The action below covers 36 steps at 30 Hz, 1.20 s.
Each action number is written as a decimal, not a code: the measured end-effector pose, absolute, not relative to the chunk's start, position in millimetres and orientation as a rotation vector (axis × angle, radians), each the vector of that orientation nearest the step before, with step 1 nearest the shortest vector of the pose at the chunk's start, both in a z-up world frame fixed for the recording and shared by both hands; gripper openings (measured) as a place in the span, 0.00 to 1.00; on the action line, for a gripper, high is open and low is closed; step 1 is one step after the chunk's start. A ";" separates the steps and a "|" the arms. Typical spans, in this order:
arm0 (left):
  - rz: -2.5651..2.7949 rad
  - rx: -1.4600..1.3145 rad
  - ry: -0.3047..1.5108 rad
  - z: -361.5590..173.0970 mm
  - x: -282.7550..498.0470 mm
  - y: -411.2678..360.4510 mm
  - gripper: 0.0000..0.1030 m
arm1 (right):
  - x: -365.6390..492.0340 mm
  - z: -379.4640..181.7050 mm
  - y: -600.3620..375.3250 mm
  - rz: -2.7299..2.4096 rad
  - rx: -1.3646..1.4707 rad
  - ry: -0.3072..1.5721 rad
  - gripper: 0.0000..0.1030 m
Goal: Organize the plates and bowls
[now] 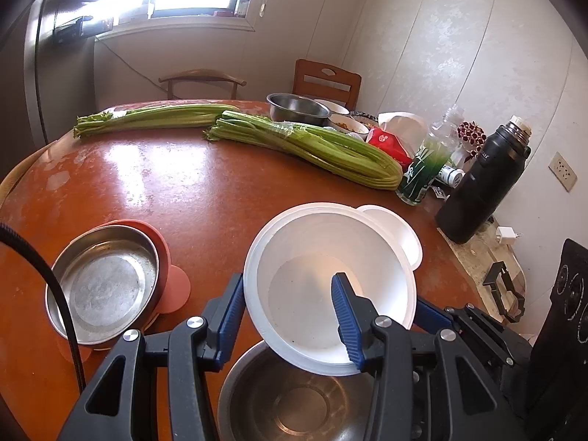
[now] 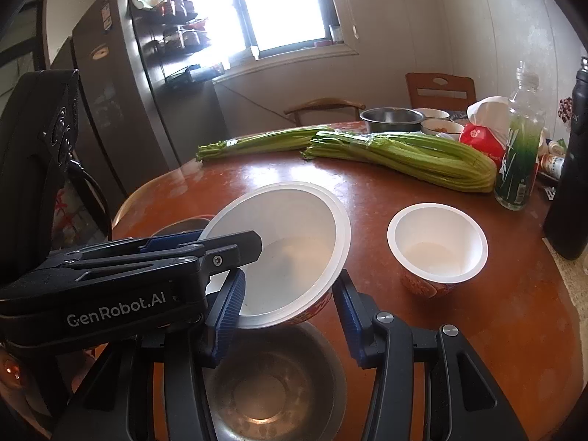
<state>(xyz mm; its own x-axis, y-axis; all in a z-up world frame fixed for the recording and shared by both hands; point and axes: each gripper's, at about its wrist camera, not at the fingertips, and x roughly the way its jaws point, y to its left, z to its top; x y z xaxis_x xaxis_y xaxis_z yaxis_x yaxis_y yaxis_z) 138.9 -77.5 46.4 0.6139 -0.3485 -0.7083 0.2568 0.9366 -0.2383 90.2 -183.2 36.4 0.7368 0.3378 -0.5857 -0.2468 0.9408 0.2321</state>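
The left gripper [image 1: 290,316] pinches the rim of the large white bowl [image 1: 312,257], one blue pad outside the wall and the other inside. The right gripper [image 2: 290,319] also pinches this bowl [image 2: 290,235] at its near rim, one pad inside and one against its red-patterned outer wall. The bowl is held tilted, clear of the worktop [image 1: 176,191], with its mouth turned toward the cameras.

Positions relative to the large white bowl:
- Directly below it, nearest the cameras: an empty steel bowl [image 1: 294,397], standing on the worktop.
- To its right in the right wrist view: a small white bowl [image 2: 437,242] with a red-patterned outside, upright, apart from it.
- To its left in the left wrist view: a shallow steel dish [image 1: 103,286] seated in a pink holder [image 1: 172,279].
- Beyond it, across the worktop: two celery bundles [image 1: 305,147], then a further steel bowl [image 1: 297,108] and small dishes near the far edge.
- Beyond and right: a green-labelled bottle [image 1: 422,172] and a black flask [image 1: 481,183].
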 end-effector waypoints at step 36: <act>-0.339 -0.107 0.846 32.1 66.9 -64.5 0.46 | 23.5 23.5 -172.3 0.373 0.127 0.700 0.50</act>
<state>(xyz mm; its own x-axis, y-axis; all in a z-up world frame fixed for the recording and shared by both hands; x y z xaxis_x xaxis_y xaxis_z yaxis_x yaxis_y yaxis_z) 66.9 -64.5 32.1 0.6129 -0.3355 -0.7154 0.2512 0.9411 -0.2262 23.5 -172.3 23.5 0.7019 0.3763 -0.6048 -0.2923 0.9264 0.2373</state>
